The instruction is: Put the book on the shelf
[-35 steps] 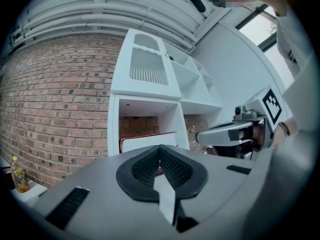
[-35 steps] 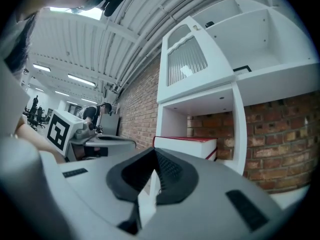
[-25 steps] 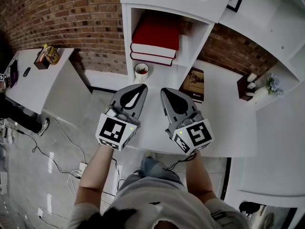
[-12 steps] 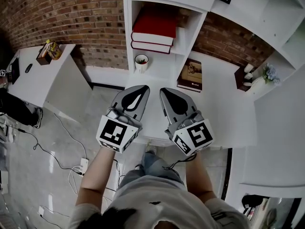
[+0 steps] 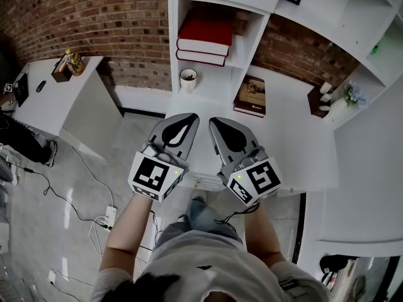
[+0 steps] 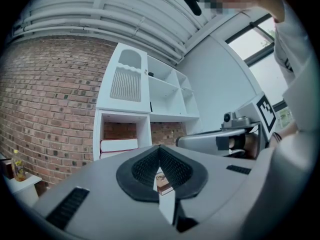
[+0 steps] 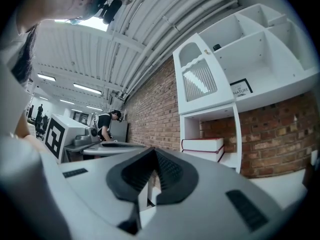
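Head view: the left claw (image 5: 189, 117) and right claw (image 5: 216, 121) hover side by side over the white table (image 5: 296, 150), each closed tight and empty. Beyond them the brown book (image 5: 251, 96) lies flat on the table, just beside the shelf (image 5: 174, 43) that holds red books (image 5: 204, 33).

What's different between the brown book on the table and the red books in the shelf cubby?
The brown book lies alone on the white table; the red books are stacked as a pair inside the shelf cubby. The brown book has a pictured cover; the red books are plain. The red books look thicker than the brown book. All lie flat.
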The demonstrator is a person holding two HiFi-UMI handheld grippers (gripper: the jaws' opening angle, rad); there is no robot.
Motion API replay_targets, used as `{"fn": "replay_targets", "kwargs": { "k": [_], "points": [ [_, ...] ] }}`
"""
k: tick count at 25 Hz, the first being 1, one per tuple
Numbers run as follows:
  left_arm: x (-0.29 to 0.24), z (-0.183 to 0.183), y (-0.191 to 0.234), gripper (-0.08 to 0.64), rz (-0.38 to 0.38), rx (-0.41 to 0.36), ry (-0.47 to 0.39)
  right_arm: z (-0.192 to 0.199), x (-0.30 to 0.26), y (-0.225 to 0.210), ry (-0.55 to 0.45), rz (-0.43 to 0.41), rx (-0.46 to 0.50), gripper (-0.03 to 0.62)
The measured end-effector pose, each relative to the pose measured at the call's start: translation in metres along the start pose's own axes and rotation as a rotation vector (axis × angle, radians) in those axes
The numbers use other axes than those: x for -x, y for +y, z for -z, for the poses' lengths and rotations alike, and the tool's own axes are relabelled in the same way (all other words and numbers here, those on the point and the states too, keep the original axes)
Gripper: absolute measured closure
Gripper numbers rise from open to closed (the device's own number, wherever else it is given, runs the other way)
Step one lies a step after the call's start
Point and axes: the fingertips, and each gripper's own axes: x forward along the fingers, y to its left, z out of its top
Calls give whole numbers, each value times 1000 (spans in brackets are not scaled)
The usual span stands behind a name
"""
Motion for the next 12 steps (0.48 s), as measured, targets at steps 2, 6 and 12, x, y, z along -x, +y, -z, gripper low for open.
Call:
{"fn": "replay_targets", "kwargs": {
  "k": [2,6,12],
  "points": [
    [4,-2,-2,548,-2,-2,-3,-2,2,4,-3,-5,2,584],
    [11,-5,-7,548,-8,-7,-4,-5,7,11,-7,-12,2,583],
    [21,-7,-13,548,-11,-5,-10,-6,12,23,-7,-25,9,583]
  ]
}}
